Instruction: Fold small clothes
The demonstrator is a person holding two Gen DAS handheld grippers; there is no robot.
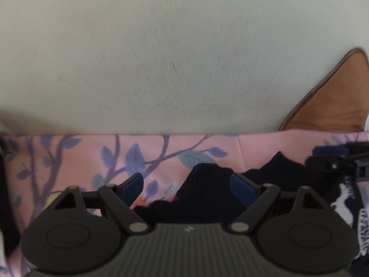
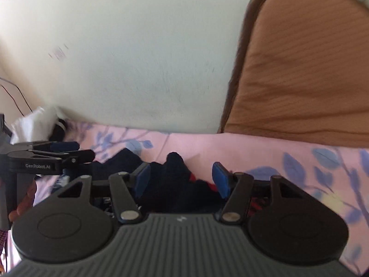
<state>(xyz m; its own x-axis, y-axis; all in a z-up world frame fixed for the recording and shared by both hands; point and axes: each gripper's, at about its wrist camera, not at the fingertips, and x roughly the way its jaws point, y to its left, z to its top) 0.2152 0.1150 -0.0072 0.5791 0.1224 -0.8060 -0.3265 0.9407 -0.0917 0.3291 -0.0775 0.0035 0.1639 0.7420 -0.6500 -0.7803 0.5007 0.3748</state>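
Dark garment [image 1: 207,184] lies crumpled on the pink leafy sheet [image 1: 80,152], low in both frames. We see our left gripper [image 1: 188,185] and right gripper [image 2: 182,179] with jaws spread, pinching nothing. Soft, limp, light; we would take its edges.

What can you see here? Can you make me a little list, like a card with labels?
Place: a bed with a pink leaf-print sheet, against a pale wall
Clothes: a dark navy garment crumpled on the sheet, with white print and a bit of red
Pillow: a brown cushion by the wall
Left gripper: open, above the dark garment
Right gripper: open, dark cloth between its fingers, not pinched
Folded yet: no
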